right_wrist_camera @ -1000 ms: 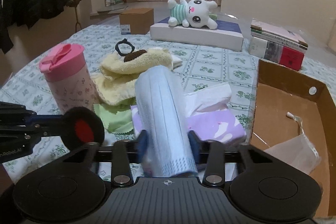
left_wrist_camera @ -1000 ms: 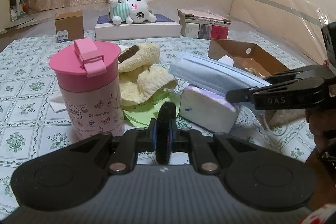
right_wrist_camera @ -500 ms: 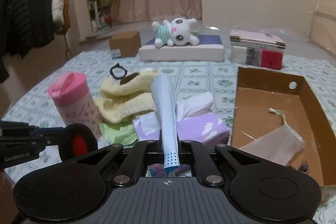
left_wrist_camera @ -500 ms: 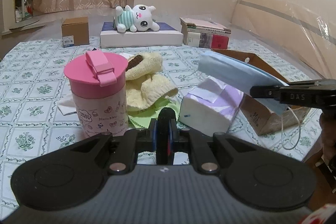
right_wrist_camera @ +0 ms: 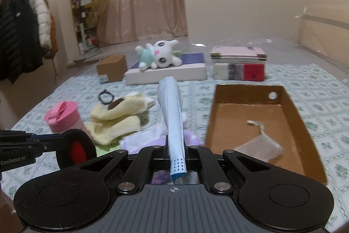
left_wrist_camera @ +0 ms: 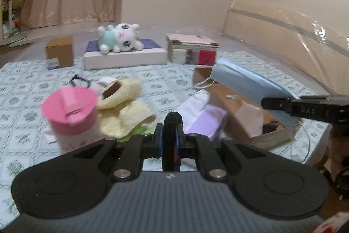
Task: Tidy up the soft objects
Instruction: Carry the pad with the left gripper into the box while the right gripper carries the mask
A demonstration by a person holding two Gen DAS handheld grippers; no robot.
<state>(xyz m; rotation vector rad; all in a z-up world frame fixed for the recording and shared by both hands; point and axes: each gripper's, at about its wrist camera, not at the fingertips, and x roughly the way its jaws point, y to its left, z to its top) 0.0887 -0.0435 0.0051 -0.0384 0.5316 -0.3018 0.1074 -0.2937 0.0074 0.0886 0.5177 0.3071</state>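
Right gripper (right_wrist_camera: 176, 158) jaws clamped on mask stack (right_wrist_camera: 171, 115), lifted off tissue pack (left_wrist_camera: 205, 121) | left gripper (left_wrist_camera: 172, 143) pinching black puff (left_wrist_camera: 172, 123) | next: cardboard tray (right_wrist_camera: 290, 106)

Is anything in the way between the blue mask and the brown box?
Nothing visible. The blue mask, pinched in the right gripper, hangs in the air beside the brown box, whose top is open. Only a small pouch lies inside.

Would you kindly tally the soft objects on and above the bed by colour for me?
Blue: 1, face mask pinched in the right gripper
Yellow: 1, knit item
White: 1, plush toy
Green: 1, cloth
Beige: 1, drawstring pouch in the cardboard box
Total: 5
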